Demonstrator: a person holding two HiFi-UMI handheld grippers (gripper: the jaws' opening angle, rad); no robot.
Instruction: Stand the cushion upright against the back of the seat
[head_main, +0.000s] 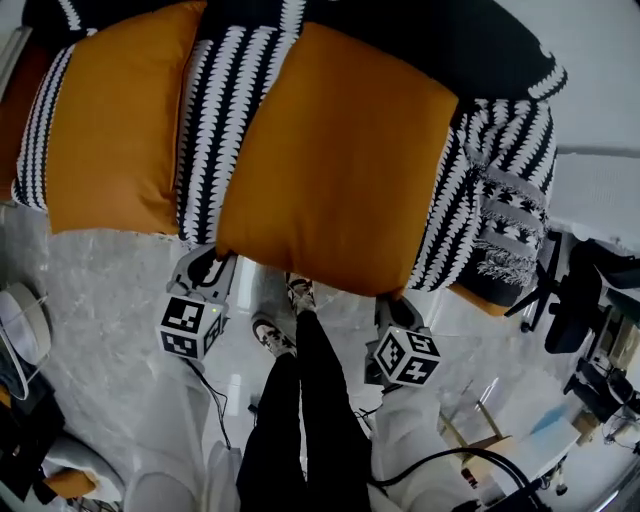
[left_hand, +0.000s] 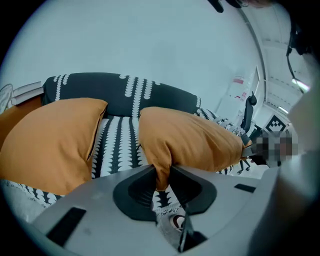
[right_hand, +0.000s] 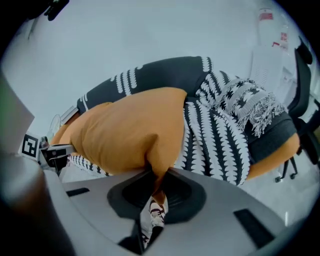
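Pinching the orange cushion (head_main: 335, 160) by its two near corners: with the left claw (left_hand: 161, 175), clamped onto a fold of fabric at the left corner; with the right claw (right_hand: 157, 181), clamped likewise onto the right corner. Holding nothing else in either.

Lying ahead of and above both claws, broad face up, sloping away over the striped seat (head_main: 215, 130) toward the dark backrest (left_hand: 125, 95). Spanning claw to claw along the near edge, with the far edge nearest the backrest and, judging by the head view, not yet standing against it. Close to square, so hard to call a long axis; perhaps slightly longer from the claws toward the backrest.

Equally near to both hands, one per corner. Probably a matter of raising the near edge and pushing it forward, hinging on the far edge. Worth watching the thin pinch on loose fabric. Also worth minding the second orange cushion (head_main: 115, 120), off to the left of the left claw beyond a strip of seat.
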